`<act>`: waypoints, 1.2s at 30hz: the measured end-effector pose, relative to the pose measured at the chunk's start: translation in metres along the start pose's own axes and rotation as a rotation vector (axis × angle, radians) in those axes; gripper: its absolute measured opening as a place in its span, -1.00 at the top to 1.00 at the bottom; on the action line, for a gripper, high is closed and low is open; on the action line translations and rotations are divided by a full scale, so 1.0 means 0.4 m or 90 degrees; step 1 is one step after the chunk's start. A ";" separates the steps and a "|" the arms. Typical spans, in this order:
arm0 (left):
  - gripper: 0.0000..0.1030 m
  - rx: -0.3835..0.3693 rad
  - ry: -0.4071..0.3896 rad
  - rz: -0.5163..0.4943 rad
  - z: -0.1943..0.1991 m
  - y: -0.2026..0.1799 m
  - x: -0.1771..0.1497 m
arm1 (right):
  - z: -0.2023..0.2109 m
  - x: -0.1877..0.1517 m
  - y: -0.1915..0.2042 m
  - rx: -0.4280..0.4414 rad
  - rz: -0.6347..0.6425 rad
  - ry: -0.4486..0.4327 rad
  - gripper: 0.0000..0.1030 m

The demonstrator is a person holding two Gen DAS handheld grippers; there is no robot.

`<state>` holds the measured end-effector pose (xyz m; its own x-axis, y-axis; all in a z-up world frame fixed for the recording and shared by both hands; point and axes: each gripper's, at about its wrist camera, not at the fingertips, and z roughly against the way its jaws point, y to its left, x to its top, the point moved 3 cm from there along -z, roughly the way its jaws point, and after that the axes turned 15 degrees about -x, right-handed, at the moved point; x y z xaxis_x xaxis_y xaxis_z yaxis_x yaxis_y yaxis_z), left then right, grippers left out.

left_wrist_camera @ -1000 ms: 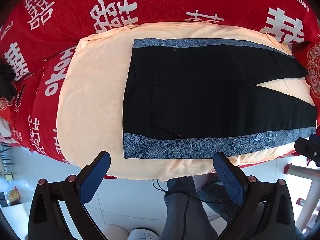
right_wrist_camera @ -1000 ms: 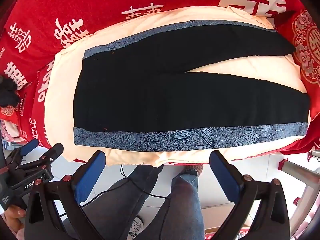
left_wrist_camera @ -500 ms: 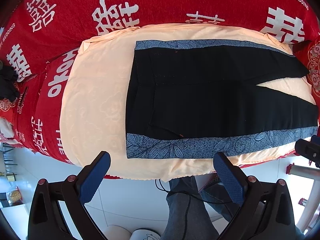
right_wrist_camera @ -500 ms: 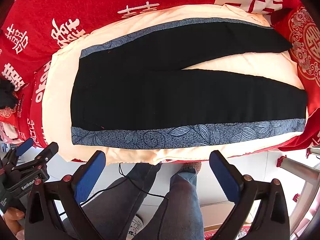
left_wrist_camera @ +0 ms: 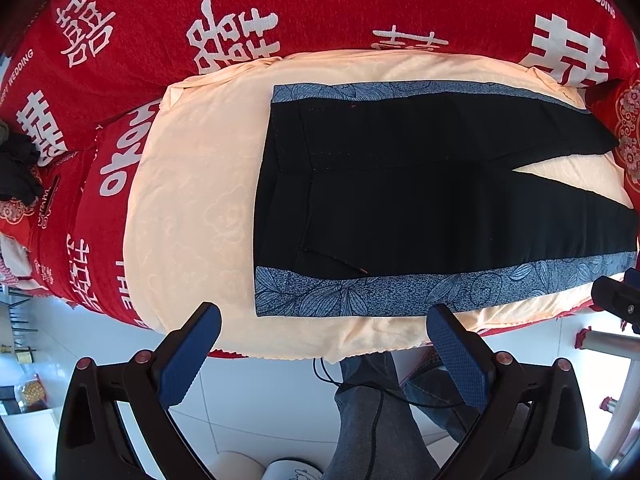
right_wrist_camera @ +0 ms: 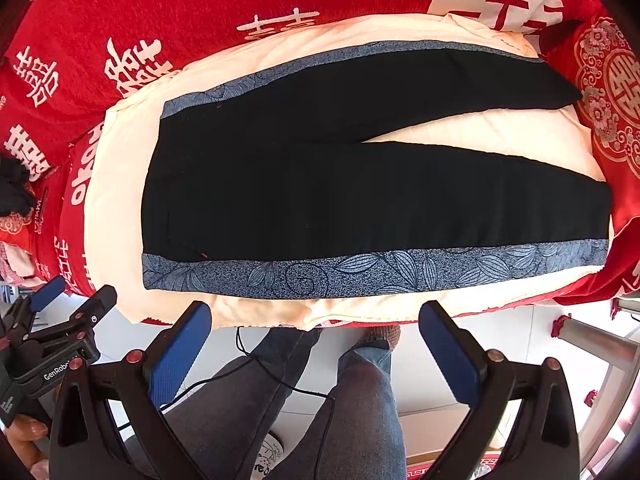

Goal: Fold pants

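Observation:
Black pants [left_wrist_camera: 420, 200] with blue leaf-patterned side stripes [left_wrist_camera: 400, 292] lie flat on a cream cloth [left_wrist_camera: 192, 208], waistband to the left, legs spread to the right. They also show in the right wrist view [right_wrist_camera: 340, 200]. My left gripper [left_wrist_camera: 324, 332] is open and empty, just in front of the near stripe by the waist. My right gripper [right_wrist_camera: 316, 324] is open and empty, in front of the near stripe [right_wrist_camera: 360, 272] at mid-leg. Both hover off the near edge, touching nothing.
The cream cloth [right_wrist_camera: 120, 184] lies on a red bedspread with white characters [left_wrist_camera: 240, 20]. A dark bundle [left_wrist_camera: 16, 168] sits at far left. The person's jeans-clad legs [right_wrist_camera: 352, 392] and a cable stand on the white floor below. The left gripper shows in the right wrist view [right_wrist_camera: 52, 328].
Both grippers have drifted slightly closer to the bed edge; the pants sit a little lower in the left view and higher and further left in the right view. The pants lie unmoved.

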<state>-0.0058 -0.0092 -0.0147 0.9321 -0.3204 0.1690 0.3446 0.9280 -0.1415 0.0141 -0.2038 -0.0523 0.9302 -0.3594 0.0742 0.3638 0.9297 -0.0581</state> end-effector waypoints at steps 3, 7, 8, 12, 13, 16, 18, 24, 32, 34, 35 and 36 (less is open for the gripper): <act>-1.00 0.000 0.000 0.002 0.000 -0.002 -0.002 | 0.000 -0.001 -0.001 -0.001 0.002 0.000 -1.00; -1.00 0.001 -0.001 0.001 0.001 -0.001 -0.004 | 0.002 -0.003 -0.003 -0.003 0.001 -0.002 -1.00; -1.00 0.002 -0.001 0.001 0.001 -0.001 -0.005 | 0.002 -0.002 -0.003 -0.003 0.001 -0.002 -1.00; -1.00 0.005 -0.004 0.002 0.004 -0.001 -0.008 | 0.004 -0.004 -0.005 -0.002 -0.002 -0.005 -1.00; -1.00 0.005 -0.004 0.003 0.005 -0.001 -0.008 | 0.005 -0.005 -0.006 -0.002 -0.003 -0.005 -1.00; -1.00 0.007 -0.007 0.006 0.008 -0.003 -0.009 | 0.007 -0.006 -0.009 -0.001 -0.003 -0.008 -1.00; -1.00 0.008 -0.009 0.008 0.012 -0.005 -0.009 | 0.009 -0.007 -0.012 -0.001 -0.002 -0.010 -1.00; -1.00 0.010 -0.015 0.025 0.024 -0.012 -0.013 | 0.017 -0.009 -0.027 0.002 -0.001 -0.022 -1.00; -1.00 0.012 -0.024 0.061 0.040 -0.027 -0.028 | 0.012 -0.004 -0.057 0.031 0.005 -0.025 -1.00; -1.00 0.007 -0.023 0.074 0.032 -0.029 -0.034 | 0.004 -0.005 -0.061 0.039 0.011 -0.023 -1.00; -1.00 0.008 -0.021 0.078 0.027 -0.028 -0.038 | -0.003 -0.005 -0.063 0.041 0.015 -0.020 -1.00; -1.00 0.009 -0.017 0.083 0.019 -0.026 -0.041 | -0.008 -0.005 -0.064 0.041 0.018 -0.018 -1.00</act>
<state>-0.0257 -0.0123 -0.0085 0.9657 -0.1913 0.1757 0.2183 0.9643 -0.1498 0.0031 -0.2271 -0.0541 0.9377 -0.3320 0.1023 0.3334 0.9428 0.0039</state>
